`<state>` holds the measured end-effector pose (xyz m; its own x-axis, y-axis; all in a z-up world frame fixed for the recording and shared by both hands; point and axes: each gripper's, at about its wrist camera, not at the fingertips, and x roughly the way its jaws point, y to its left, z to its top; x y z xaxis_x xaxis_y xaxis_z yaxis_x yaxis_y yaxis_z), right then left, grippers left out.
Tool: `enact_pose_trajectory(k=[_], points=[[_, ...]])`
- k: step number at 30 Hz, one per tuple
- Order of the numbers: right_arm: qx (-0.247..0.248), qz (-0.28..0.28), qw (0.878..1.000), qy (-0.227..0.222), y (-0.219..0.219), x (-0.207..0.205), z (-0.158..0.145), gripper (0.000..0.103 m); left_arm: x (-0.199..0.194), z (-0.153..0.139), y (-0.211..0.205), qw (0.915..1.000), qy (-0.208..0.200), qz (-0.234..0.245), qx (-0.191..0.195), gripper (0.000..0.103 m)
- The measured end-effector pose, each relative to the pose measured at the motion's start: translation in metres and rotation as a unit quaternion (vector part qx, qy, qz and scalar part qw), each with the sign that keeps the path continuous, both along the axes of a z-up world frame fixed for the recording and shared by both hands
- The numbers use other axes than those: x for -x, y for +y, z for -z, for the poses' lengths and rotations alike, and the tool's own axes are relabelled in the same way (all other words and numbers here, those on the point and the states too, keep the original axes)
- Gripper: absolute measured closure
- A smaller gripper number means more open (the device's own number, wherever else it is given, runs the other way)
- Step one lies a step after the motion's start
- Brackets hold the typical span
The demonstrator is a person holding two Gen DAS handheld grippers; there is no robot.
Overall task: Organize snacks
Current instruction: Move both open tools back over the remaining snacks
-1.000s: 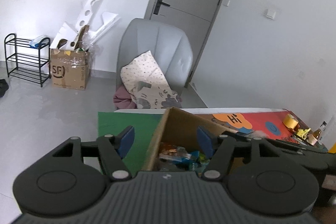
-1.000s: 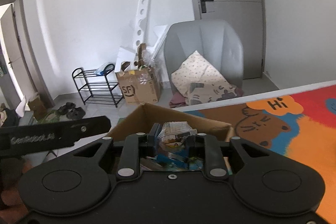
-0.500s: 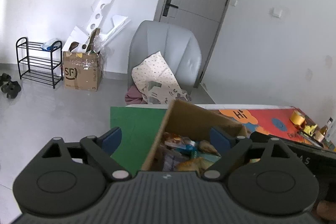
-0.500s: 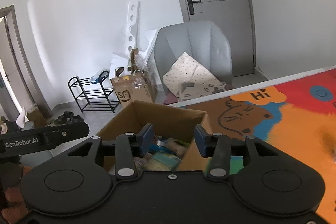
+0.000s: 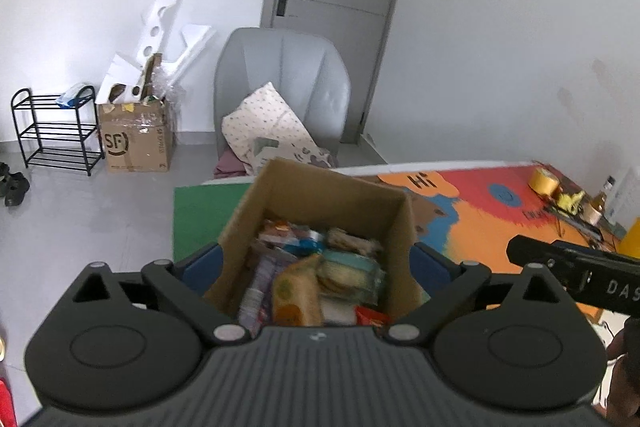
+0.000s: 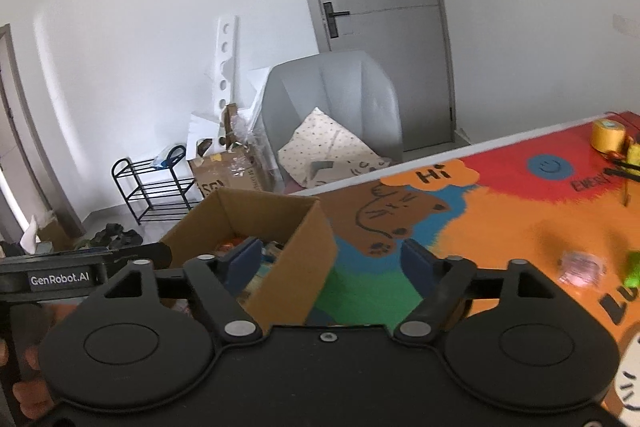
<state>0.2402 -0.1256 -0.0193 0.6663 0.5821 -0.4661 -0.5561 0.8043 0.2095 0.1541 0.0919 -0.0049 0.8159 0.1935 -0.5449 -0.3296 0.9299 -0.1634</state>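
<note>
The brown cardboard box (image 5: 320, 203) sat open on the bright cartoon play mat (image 6: 500, 211), and it was full of snack packets (image 5: 320, 275) all piled in a heap. The left gripper (image 5: 316, 263) hung over the box with its blue pads on either side of the box walls, and its jaws were opening wide with nothing pinched in them. The right gripper (image 6: 332, 263) was off to the side over the box's near corner, its jaws opening too and holding nothing. A second before, that right gripper had been squeezed shut on a snack packet right above the box, so the packet had gone in with the others. Both hands had since slid away from the box. I think the dropping step was just done. Two more little things lay far out on the mat, a pink wrapped sweet (image 6: 580, 269) and something green (image 6: 634, 267), too blurry to name. Next, I'd say the right gripper needed to swing over to one of them, come down with open jaws, and pinch it softly so the wrapper did not slip
</note>
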Motion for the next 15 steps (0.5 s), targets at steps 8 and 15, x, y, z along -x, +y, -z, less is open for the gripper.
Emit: enact_pose_trajectory(k=[8, 15], points=[[-0.012, 0.017, 1.0, 0.007, -0.032, 0.007, 0.001, 0.006, 0.002, 0.003, -0.03, 0.9996, 0.013, 0.023, -0.014, 0.004], [-0.016, 0.037, 0.999, 0.013, -0.059, 0.01, 0.006, 0.0, -0.003, 0.004, -0.054, 0.9987, 0.018, 0.045, -0.016, 0.004]])
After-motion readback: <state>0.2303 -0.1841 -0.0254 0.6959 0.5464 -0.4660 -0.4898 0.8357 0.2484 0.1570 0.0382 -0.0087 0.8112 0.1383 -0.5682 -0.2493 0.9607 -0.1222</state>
